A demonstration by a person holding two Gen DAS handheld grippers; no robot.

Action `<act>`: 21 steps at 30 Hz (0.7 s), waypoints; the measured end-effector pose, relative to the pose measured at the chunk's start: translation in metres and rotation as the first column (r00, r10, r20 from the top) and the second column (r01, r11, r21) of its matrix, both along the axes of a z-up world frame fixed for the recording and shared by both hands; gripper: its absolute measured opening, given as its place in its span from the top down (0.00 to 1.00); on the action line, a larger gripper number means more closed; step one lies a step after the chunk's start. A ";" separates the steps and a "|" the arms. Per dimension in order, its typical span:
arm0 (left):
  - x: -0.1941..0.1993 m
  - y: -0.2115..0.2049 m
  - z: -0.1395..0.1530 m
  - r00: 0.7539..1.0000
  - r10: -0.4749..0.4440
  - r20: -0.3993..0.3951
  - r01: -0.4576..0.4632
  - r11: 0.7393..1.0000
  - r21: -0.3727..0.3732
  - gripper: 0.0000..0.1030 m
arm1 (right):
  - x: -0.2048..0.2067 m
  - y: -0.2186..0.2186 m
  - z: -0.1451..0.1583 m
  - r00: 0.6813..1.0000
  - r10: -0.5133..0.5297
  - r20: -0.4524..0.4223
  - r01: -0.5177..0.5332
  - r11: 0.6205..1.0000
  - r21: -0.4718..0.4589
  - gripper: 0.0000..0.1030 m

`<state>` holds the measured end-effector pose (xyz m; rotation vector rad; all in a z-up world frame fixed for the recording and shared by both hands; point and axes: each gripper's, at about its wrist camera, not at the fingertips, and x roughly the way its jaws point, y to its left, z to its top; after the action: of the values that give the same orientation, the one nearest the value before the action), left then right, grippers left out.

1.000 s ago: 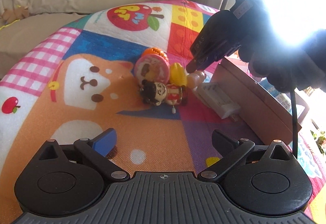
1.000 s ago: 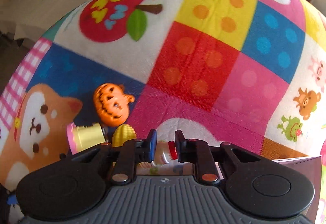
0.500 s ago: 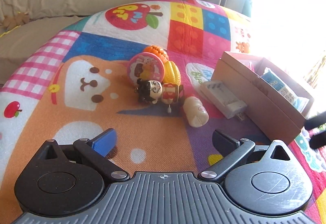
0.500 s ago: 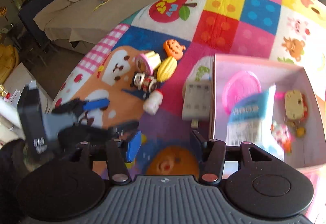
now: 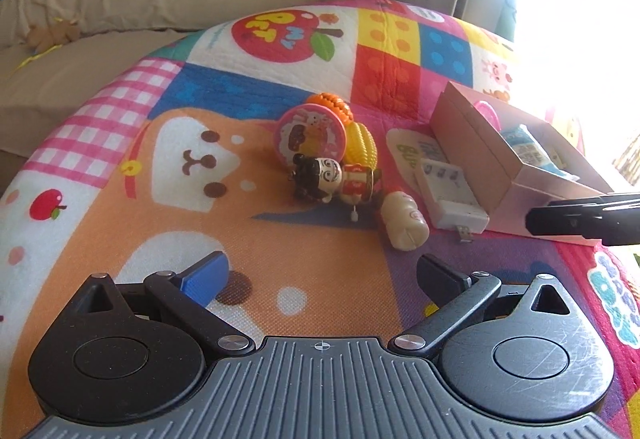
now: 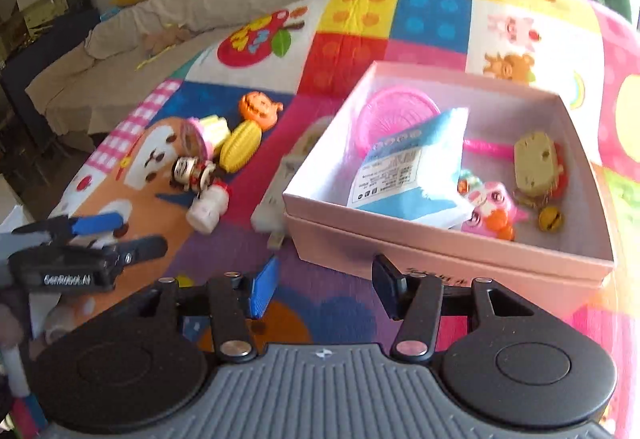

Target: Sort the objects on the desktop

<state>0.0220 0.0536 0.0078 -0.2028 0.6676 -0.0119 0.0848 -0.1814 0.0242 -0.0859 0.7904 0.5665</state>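
Ahead of the left gripper [image 5: 320, 271], gaping wide and empty, the small bottle [image 5: 404, 225] lies nearest, long axis pointing away; right gripper [image 6: 324, 283], also open and empty, hangs by the box [image 6: 440, 255].

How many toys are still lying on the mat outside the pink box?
6, clustered left of the box: pumpkin, pink cup, corn, doll, small bottle, white charger. Others may be hidden.
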 end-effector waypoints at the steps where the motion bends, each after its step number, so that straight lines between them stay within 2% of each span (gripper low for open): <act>1: -0.001 0.001 0.001 1.000 0.002 0.001 -0.002 1.000 -0.007 0.00 | 0.002 0.007 0.000 1.000 0.021 0.004 -0.021 1.000 0.018 0.49; 3: -0.003 0.005 0.002 1.000 0.015 0.004 -0.015 1.000 -0.013 0.00 | 0.003 0.023 0.001 0.996 0.083 -0.017 -0.082 0.995 0.052 0.49; 4: -0.004 0.007 0.002 1.000 0.028 0.007 -0.028 1.000 -0.015 0.00 | 0.000 0.032 0.000 0.995 0.097 -0.008 -0.096 0.995 0.038 0.49; 8: -0.008 0.017 0.005 0.997 0.077 0.030 -0.078 0.997 0.006 0.00 | -0.007 0.062 -0.010 0.995 0.066 0.068 -0.064 0.997 -0.035 0.49; 10: -0.008 0.020 0.005 0.997 0.074 0.028 -0.075 0.997 0.007 0.00 | -0.011 0.075 -0.013 0.988 0.051 0.147 -0.042 0.997 -0.067 0.49; 13: -0.006 0.023 0.003 0.998 0.064 0.014 -0.064 0.998 -0.017 0.00 | -0.010 0.094 -0.001 0.973 0.080 0.214 -0.060 0.993 -0.099 0.49; 14: -0.007 0.023 0.002 0.998 0.058 0.019 -0.058 0.998 -0.017 0.00 | -0.003 0.100 0.004 0.976 0.071 0.204 -0.048 0.992 -0.113 0.51; 16: -0.009 0.020 0.003 0.999 0.035 0.032 -0.034 0.999 -0.013 0.00 | 0.027 0.117 0.013 0.988 0.017 0.155 0.009 0.986 -0.167 0.74; 18: -0.012 0.016 0.003 0.999 0.008 0.050 -0.008 1.000 -0.001 0.00 | 0.058 0.135 0.012 0.989 -0.029 0.148 0.069 0.960 -0.272 0.79; 21: -0.014 0.011 0.003 0.997 -0.024 0.069 0.024 1.000 0.009 0.00 | 0.095 0.153 0.002 0.988 -0.031 0.153 0.095 0.900 -0.426 0.79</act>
<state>0.0084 0.0648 0.0113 -0.1856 0.6010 -0.0390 0.1802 -0.0281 0.0261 -0.5052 0.7644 0.3096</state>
